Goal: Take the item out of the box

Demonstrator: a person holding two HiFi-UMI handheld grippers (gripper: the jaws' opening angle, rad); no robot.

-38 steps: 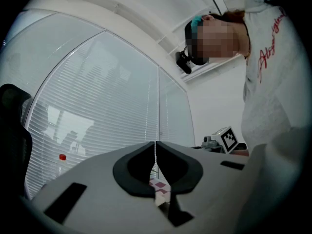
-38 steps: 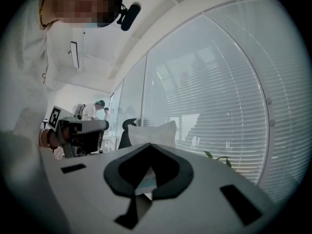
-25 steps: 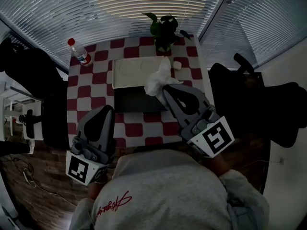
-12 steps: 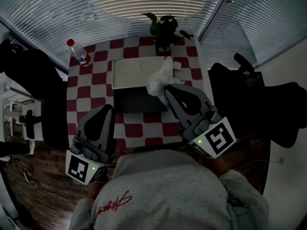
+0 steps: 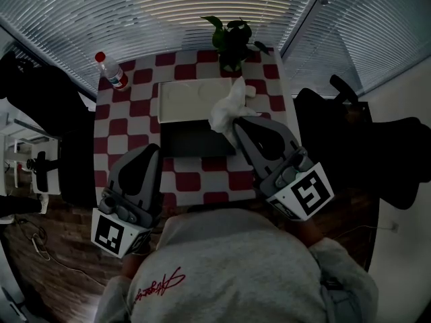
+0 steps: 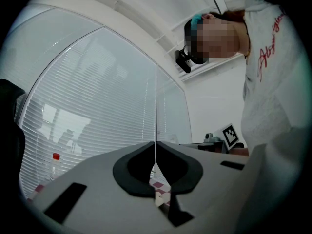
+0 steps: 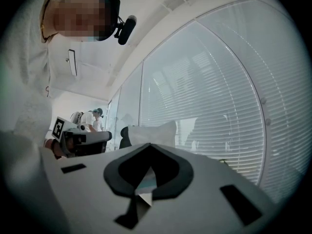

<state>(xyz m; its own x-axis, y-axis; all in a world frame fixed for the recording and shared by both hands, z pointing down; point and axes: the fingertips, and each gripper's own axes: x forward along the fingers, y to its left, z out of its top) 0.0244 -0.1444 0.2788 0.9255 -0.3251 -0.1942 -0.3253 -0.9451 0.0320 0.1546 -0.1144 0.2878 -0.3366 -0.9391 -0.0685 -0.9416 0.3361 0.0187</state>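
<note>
With my right gripper (image 5: pixel 237 122) clamped on the white paper (image 5: pixel 227 106), I'd lift it straight up clear of the box (image 5: pixel 192 143), the left gripper (image 5: pixel 148 152) closed and empty.

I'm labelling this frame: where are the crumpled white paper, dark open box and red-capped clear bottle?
crumpled white paper (image 5: pixel 227 108), head view, its middle
dark open box (image 5: pixel 192 142), head view, bare inner floor
red-capped clear bottle (image 5: pixel 116 78), head view, clear body

1. Red-and-white checkered desk (image 5: pixel 135 123) at centre, under dim, greyish light.
2. Beyond desk's far edge: slatted blinds (image 5: pixel 202 5) across angled windows, brightest patch of the room.
3. Right of desk: dark office chair (image 5: pixel 350 133).
4. Left of desk: another dark shape (image 5: pixel 40 99), too murky to identify.
5. Nearer than desk, leftward: brown wooden floor (image 5: pixel 60 247).
</note>
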